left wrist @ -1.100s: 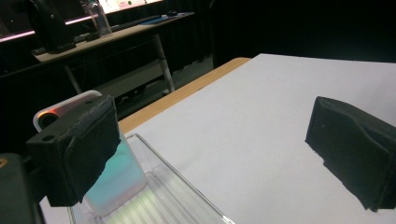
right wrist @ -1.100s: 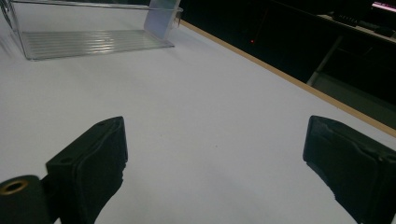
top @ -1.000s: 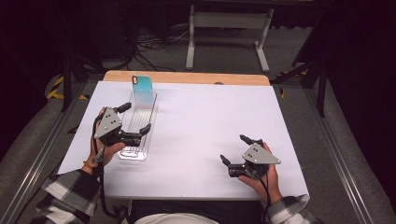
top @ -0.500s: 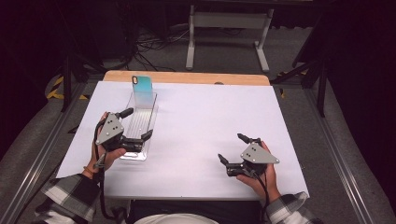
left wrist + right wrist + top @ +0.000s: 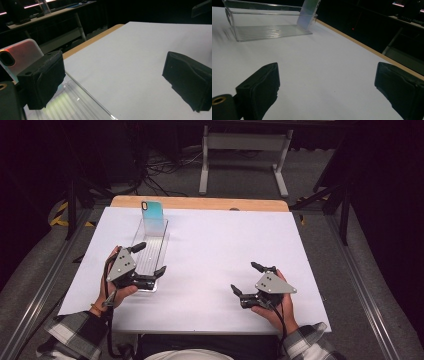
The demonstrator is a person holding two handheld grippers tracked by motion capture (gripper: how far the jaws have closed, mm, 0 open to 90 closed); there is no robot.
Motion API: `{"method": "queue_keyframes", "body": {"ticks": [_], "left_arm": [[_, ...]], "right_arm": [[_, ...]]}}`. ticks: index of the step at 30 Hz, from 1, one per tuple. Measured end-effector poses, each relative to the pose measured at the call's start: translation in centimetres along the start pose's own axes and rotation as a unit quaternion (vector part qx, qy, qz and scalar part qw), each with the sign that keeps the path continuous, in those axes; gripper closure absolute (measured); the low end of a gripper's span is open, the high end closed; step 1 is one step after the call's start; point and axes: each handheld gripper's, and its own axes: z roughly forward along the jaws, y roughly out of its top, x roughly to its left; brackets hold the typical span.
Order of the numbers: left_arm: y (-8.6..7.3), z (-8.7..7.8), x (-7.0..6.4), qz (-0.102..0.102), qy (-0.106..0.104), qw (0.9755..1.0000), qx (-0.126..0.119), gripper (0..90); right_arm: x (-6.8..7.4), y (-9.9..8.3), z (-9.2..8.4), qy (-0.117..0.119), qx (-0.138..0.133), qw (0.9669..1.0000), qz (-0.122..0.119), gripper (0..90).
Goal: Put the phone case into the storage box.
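Left hand-held gripper (image 5: 149,257): sat at the near left part of the surface, held in the person's left hand (image 5: 111,290), its 2 jaws wide apart and clamped on nothing. In the high view 1 jaw reached over the tray and the other lay by the tray's near right corner. In the left gripper view the left jaw hung above the tray's ribbed floor and the right jaw stood over bare white surface.

Right hand-held gripper (image 5: 248,279): sat at the near right, held in the person's right hand (image 5: 276,309), its 2 jaws spread apart with only white surface between them, well apart from the tray.

Tray (image 5: 161,251): a long clear plastic tray with a ribbed floor, lying lengthwise on the left side of the surface, its far end near the wooden edge. In the right gripper view (image 5: 233,18) it lay far off at upper left.

Phone (image 5: 152,216): stood in the far end of the tray, tilted, leaning against the end wall, its teal back toward the high camera. In the left gripper view (image 5: 21,53) it showed just behind the left jaw.

Surface (image 5: 225,245): covered by a white sheet, with a wooden strip (image 5: 210,203) along the far edge.
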Motion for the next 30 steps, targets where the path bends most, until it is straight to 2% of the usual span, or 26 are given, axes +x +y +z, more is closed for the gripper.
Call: {"method": "queue_keyframes", "body": {"ticks": [3, 7, 17, 19, 25, 30], "left_arm": [[-0.2, -0.1, -0.4, 0.000, -0.003, 1.0000, 0.002, 5.0], [-0.4, -0.3, -0.6, -0.013, -0.010, 0.9999, 0.001, 5.3], [-0.9, -0.4, -1.6, -0.012, -0.011, 0.9999, 0.004, 7.0], [-1.0, -0.3, -1.8, -0.017, -0.013, 0.9998, 0.005, 7.3], [-1.8, 0.1, -2.8, -0.019, -0.028, 0.9992, 0.020, 7.0], [-2.1, 0.1, -3.0, -0.026, -0.032, 0.9988, 0.025, 6.5]], "right_arm": [[0.1, 0.1, 0.2, 0.004, -0.001, 1.0000, -0.003, 6.7], [0.1, 0.2, 0.3, 0.008, -0.004, 1.0000, -0.004, 6.7], [0.3, 0.5, 0.6, 0.016, -0.006, 0.9998, -0.009, 6.7], [0.3, 0.5, 0.7, 0.016, -0.006, 0.9998, -0.009, 6.8], [0.3, 0.5, 0.5, 0.019, -0.005, 0.9998, -0.007, 6.8], [0.4, 0.5, 0.4, 0.018, -0.005, 0.9998, -0.005, 6.7]]}}
